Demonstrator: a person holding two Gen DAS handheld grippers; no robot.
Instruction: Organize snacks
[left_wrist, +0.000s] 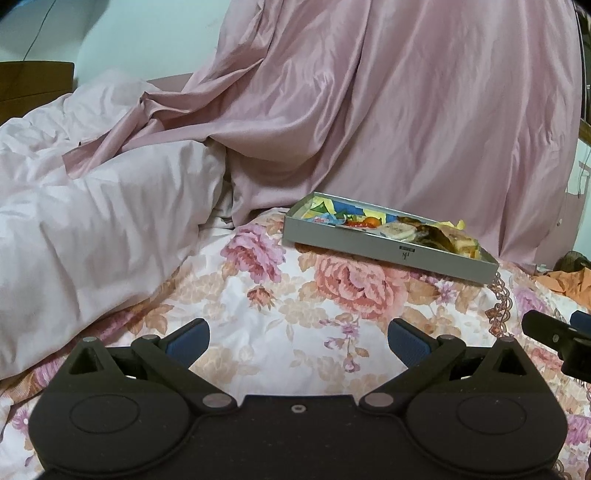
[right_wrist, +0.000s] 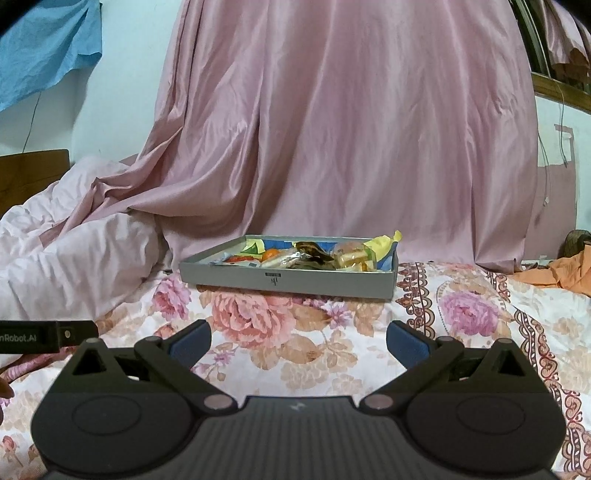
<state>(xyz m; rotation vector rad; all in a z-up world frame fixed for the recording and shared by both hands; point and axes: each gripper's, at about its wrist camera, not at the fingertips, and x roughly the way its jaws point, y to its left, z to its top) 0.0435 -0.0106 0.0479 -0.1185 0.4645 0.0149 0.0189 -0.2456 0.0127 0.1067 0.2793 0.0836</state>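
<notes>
At far left a pale duvet (left_wrist: 92, 221) is bunched on the bed, with a pink curtain (left_wrist: 406, 110) hanging behind and spilling onto it. My left claw (left_wrist: 298, 341) hovers low over the floral sheet (left_wrist: 266, 295), its blue pads spread wide with nothing between them. Ahead and to its right the grey box (left_wrist: 369, 245) sits on the sheet, against the foot of the curtain, well apart from my fingers. The snacks (left_wrist: 388, 225) lie inside it: yellow and blue wrappers toward the left end, something red and orange in the middle, clear-wrapped cakes and a dark packet toward the right.

My right claw (right_wrist: 298, 341) is likewise spread and holds nothing; it faces the long side of the box (right_wrist: 288, 282) almost squarely. The left claw's tip shows at its left edge, just beside it. Further right an orange cloth (right_wrist: 554, 275) lies crumpled on the sheet (right_wrist: 461, 332).
</notes>
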